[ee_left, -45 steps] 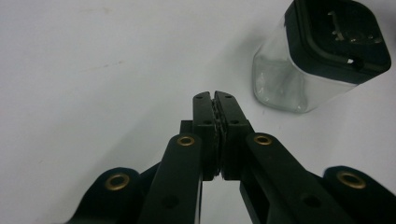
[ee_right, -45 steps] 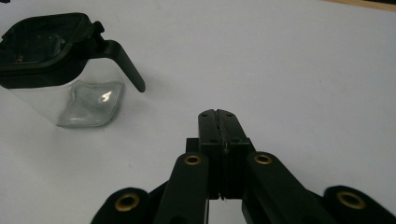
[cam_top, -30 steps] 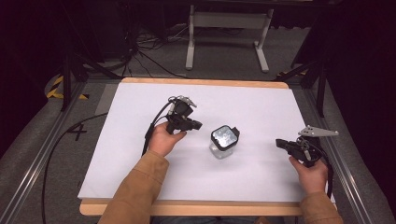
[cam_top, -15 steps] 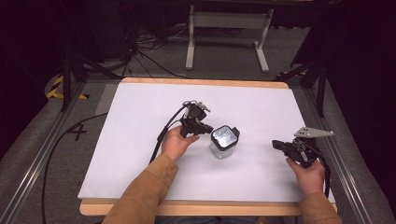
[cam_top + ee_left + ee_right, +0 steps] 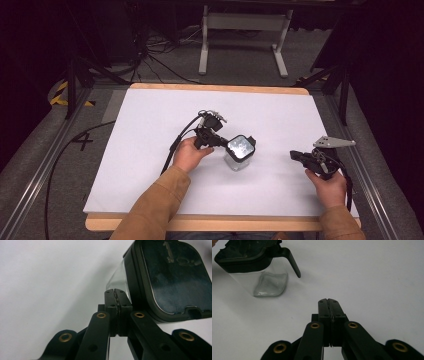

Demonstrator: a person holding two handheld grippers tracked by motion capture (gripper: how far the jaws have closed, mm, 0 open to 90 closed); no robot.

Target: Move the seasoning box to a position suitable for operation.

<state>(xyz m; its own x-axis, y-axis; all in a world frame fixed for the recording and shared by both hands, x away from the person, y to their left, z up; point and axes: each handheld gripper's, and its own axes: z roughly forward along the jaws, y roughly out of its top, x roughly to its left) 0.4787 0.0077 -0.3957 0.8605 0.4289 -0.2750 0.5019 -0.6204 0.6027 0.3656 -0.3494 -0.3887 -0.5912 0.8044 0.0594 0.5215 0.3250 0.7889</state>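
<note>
A clear plastic container [image 5: 239, 152] with a black lid stands upright near the middle of the white table [image 5: 145, 150]. My left gripper [image 5: 221, 142] is shut and empty. Its tips are right at the container's left side, just under the lid. In the left gripper view the closed jaws of the left gripper [image 5: 115, 291] meet the clear wall below the lid of the container [image 5: 172, 277]. My right gripper [image 5: 295, 156] is held low at the table's right side, shut and empty, pointing left. From the right gripper [image 5: 329, 301] the container [image 5: 259, 267] lies well ahead to the left, its lid tab hanging down.
The white sheet lies on a wooden board with metal rails [image 5: 370, 170] along both sides. Beyond the far edge stands a grey metal stand [image 5: 240, 30]. Cables [image 5: 145, 55] lie on the floor at the back left.
My left gripper has moved right across the table and now sits against the container's left side. The right gripper has shifted slightly left. The container stays in place.
</note>
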